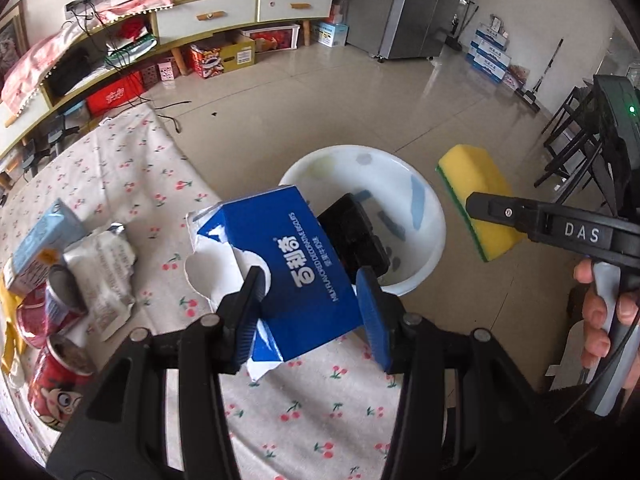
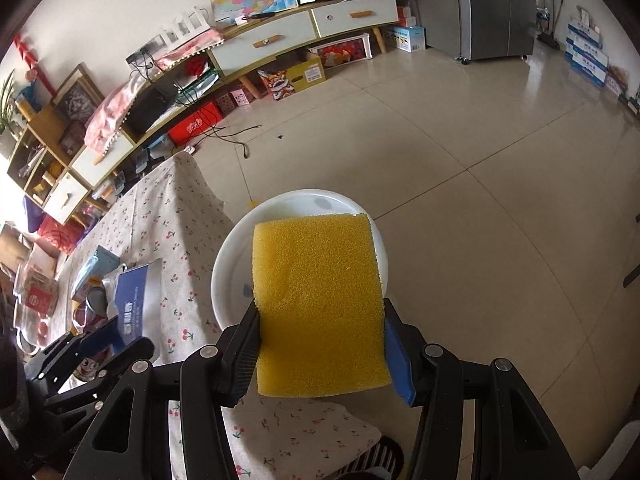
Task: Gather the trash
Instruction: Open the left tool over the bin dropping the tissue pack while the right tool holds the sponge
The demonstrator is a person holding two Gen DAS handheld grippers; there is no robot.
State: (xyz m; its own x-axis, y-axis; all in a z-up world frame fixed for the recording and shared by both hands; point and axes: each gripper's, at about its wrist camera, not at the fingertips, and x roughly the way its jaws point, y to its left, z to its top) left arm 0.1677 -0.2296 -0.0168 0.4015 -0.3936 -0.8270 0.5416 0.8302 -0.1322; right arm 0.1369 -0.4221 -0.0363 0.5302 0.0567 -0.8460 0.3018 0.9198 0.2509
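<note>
My left gripper [image 1: 312, 280] is shut on a torn blue biscuit box [image 1: 288, 248], held tilted above the edge of the cherry-print tablecloth [image 1: 120, 168]. Just beyond the box is a white basin [image 1: 428, 216] with a black object [image 1: 356, 232] inside. My right gripper [image 2: 322, 310] is shut on a yellow sponge [image 2: 316, 280] with a green underside, held over the basin [image 2: 228, 276]. The left wrist view shows that sponge [image 1: 476, 176] and the right gripper [image 1: 484, 208] to the basin's right. The right wrist view shows the left gripper [image 2: 120, 340] with the box [image 2: 136, 296] at lower left.
On the cloth's left lie two red cans [image 1: 60, 372], a crumpled silver wrapper [image 1: 104, 272] and a light blue carton [image 1: 44, 240]. A long low cabinet [image 1: 208, 16] with boxes under it lines the far wall. Dark chairs [image 1: 572, 136] stand at right beyond the tiled floor [image 1: 360, 100].
</note>
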